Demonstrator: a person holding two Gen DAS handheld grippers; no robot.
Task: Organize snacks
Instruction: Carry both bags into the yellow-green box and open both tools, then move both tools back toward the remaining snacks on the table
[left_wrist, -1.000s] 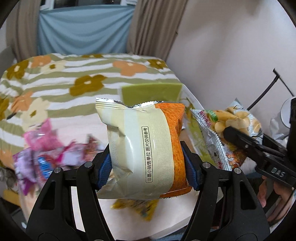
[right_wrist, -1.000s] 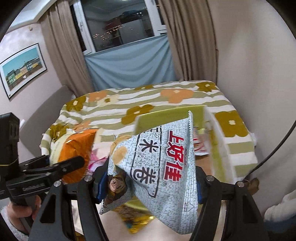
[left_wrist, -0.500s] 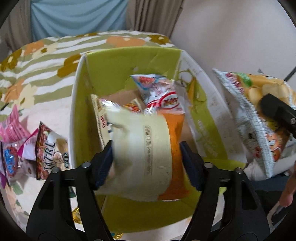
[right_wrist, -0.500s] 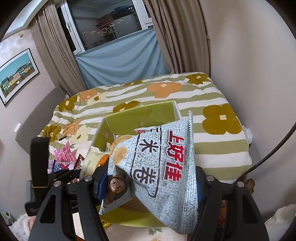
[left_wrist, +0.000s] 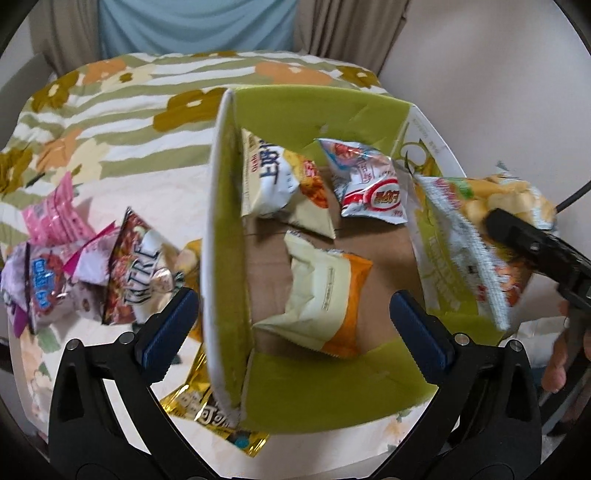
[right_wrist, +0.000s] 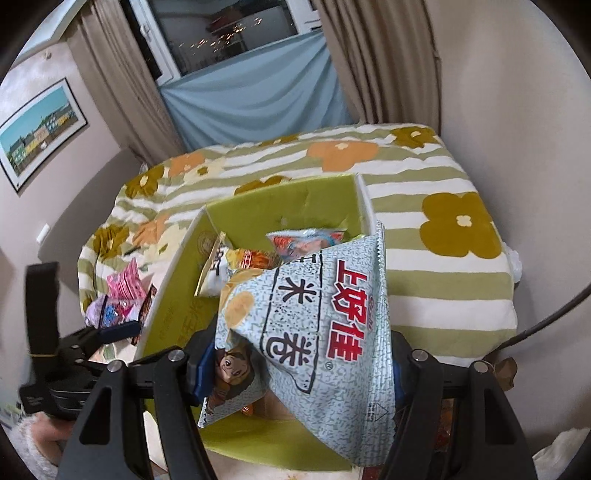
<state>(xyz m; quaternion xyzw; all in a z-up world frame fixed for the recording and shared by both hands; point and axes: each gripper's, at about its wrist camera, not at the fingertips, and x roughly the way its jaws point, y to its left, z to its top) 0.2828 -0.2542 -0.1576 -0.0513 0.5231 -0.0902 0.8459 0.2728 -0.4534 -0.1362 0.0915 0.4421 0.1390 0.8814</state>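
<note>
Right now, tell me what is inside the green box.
Three packets lie inside the green box: a cream-and-orange packet, a cream packet against the left wall, and a red-and-white packet. Brown cardboard floor shows between them; anything beneath them is hidden.

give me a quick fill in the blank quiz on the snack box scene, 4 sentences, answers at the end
1. The left hand-held gripper is ____ and holds nothing.
2. The cream and orange packet lies ____ the green box.
3. The right hand-held gripper is shut on the ____ rice-roll bag.
4. The gold packet lies ____ the box, by its left wall.

Missing words: open; inside; speckled blue-grey; outside
</note>
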